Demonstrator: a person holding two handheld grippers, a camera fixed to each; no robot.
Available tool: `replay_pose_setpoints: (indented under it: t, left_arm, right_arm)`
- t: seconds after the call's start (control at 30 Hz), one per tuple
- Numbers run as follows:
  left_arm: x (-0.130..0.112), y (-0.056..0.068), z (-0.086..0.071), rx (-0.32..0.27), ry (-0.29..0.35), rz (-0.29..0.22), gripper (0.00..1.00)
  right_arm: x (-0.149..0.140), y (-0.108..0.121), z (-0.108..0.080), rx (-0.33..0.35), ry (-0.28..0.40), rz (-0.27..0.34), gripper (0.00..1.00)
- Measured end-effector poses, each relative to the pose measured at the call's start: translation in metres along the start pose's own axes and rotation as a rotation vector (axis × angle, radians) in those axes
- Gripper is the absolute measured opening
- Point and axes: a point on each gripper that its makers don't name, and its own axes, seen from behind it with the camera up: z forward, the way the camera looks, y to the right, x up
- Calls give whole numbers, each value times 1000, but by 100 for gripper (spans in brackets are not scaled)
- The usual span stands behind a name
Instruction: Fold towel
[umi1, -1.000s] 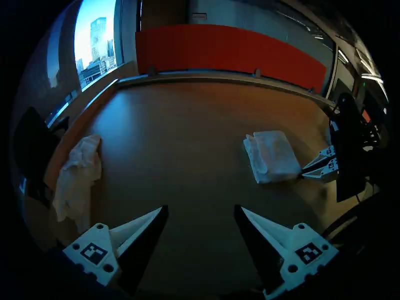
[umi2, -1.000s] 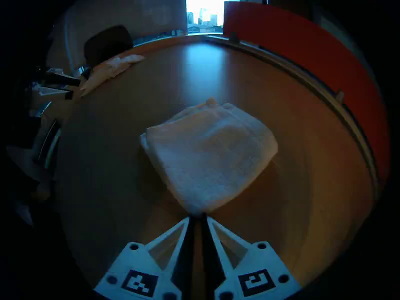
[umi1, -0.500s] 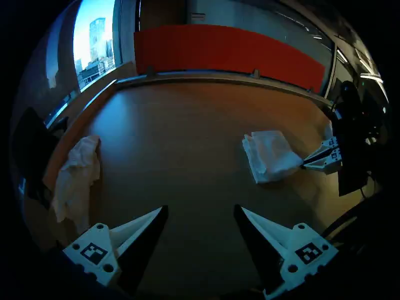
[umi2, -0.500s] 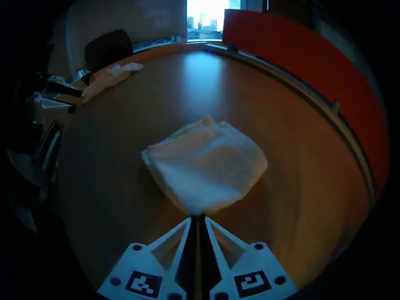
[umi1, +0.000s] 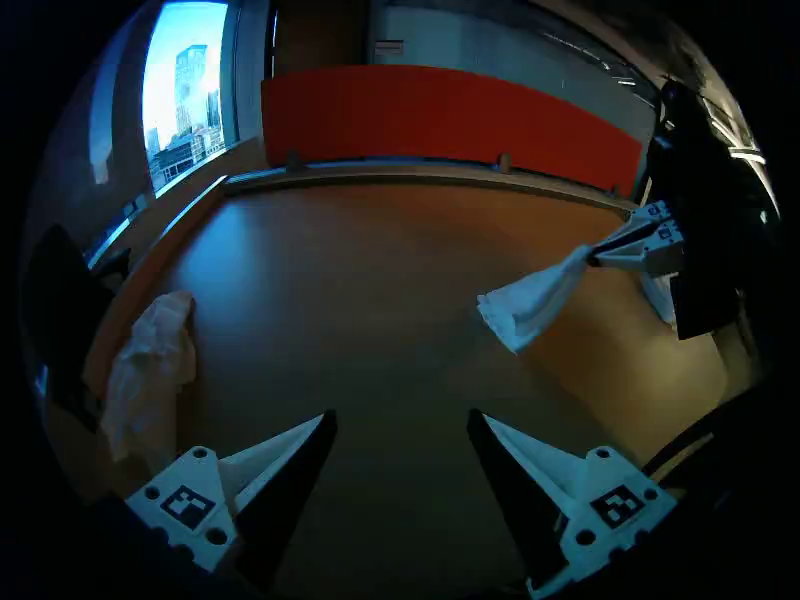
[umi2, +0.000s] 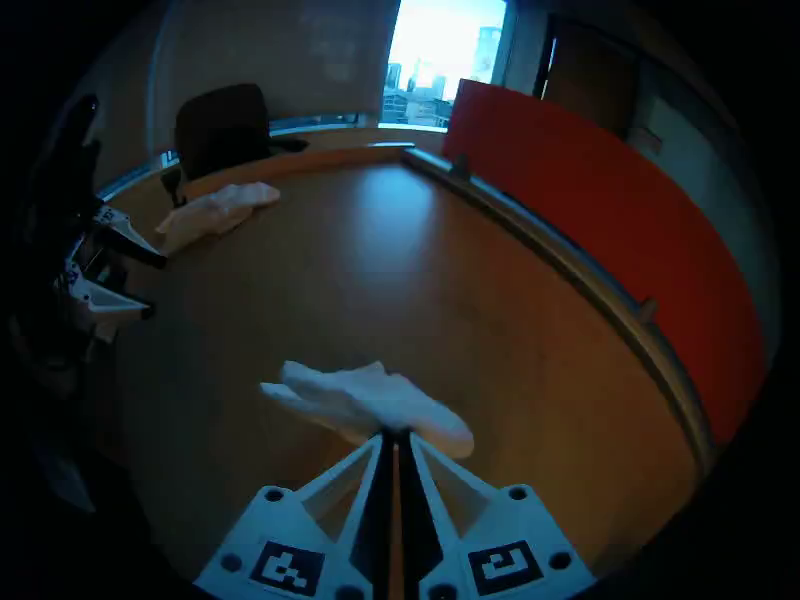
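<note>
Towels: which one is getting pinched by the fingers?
The white towel hanging from the shut fingers of the right gripper. The other towel lies crumpled at the table edge, untouched.

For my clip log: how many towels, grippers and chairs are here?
Towels: 2, the lifted towel and the crumpled towel
Grippers: 2, the left gripper and the right gripper
Office chair: 1
Total: 5

The right gripper (umi2: 398, 437) is lifting up and away from the table (umi2: 440, 270), its two fingers pressed together on the near corner of the towel (umi2: 365, 403). The towel, lying flat and square on the table a second ago, is now coming up off it, drooping and stretching from that pinched corner.
</note>
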Motion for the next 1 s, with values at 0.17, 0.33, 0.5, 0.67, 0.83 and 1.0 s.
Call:
replay_pose_setpoints:
  t: [0.17,0.33,0.5,0.67,0.83,1.0]
  left_arm:
    - [7,1,-1,-9,16,6,97]
    - [14,1,-2,-16,30,11,97]
    - [20,3,-2,-26,41,17,97]
    - [23,6,-1,-39,44,22,97]
    - [24,8,0,-46,43,28,97]
    - [24,10,1,-50,38,33,97]
  right_arm:
    - [35,13,-13,-21,39,-46,3]
    - [53,26,-25,-41,51,-74,3]
    - [57,39,-38,-62,48,-80,3]
    - [55,53,-51,-80,44,-68,3]
    - [49,71,-64,-101,38,-55,3]
    - [39,94,-77,-124,24,-40,3]
